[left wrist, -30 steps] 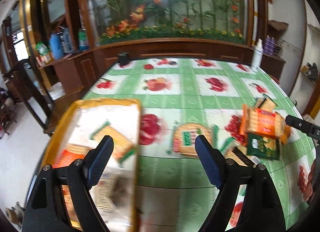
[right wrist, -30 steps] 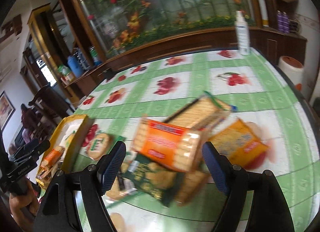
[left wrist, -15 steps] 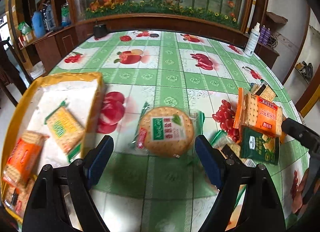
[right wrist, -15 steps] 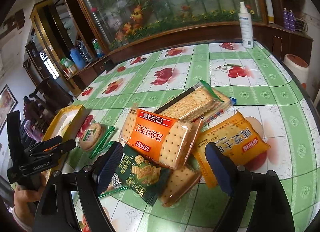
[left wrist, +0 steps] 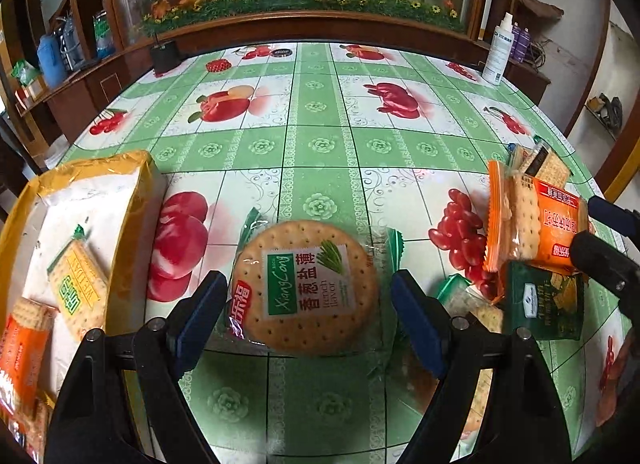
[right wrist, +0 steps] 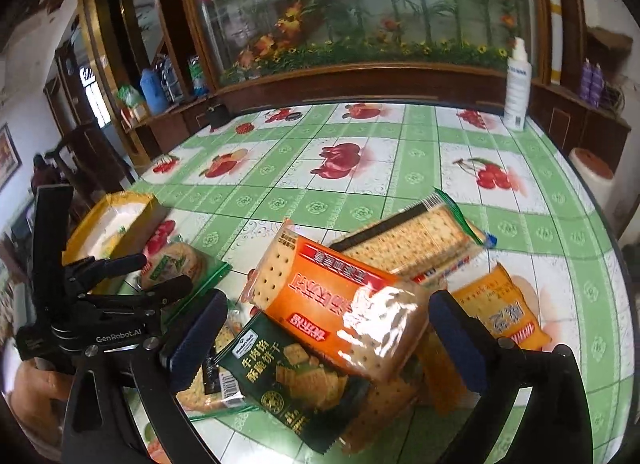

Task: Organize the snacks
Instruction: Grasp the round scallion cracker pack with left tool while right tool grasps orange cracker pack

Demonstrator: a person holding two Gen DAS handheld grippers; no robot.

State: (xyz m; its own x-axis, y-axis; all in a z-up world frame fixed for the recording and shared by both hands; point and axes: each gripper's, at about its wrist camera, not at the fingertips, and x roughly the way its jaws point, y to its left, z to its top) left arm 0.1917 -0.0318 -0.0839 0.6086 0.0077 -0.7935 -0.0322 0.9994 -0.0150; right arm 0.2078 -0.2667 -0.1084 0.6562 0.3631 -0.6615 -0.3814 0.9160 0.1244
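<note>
left gripper (left wrist: 310,300): open around round cracker pack (left wrist: 306,286) | right gripper (right wrist: 326,338): jaws just opening, wide over orange cracker pack (right wrist: 340,300), not gripping

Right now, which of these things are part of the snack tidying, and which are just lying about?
Part of the job:
round scallion cracker pack
orange cracker pack
dark green biscuit pack
yellow tray

Just lying about:
white spray bottle
blue jug
</note>
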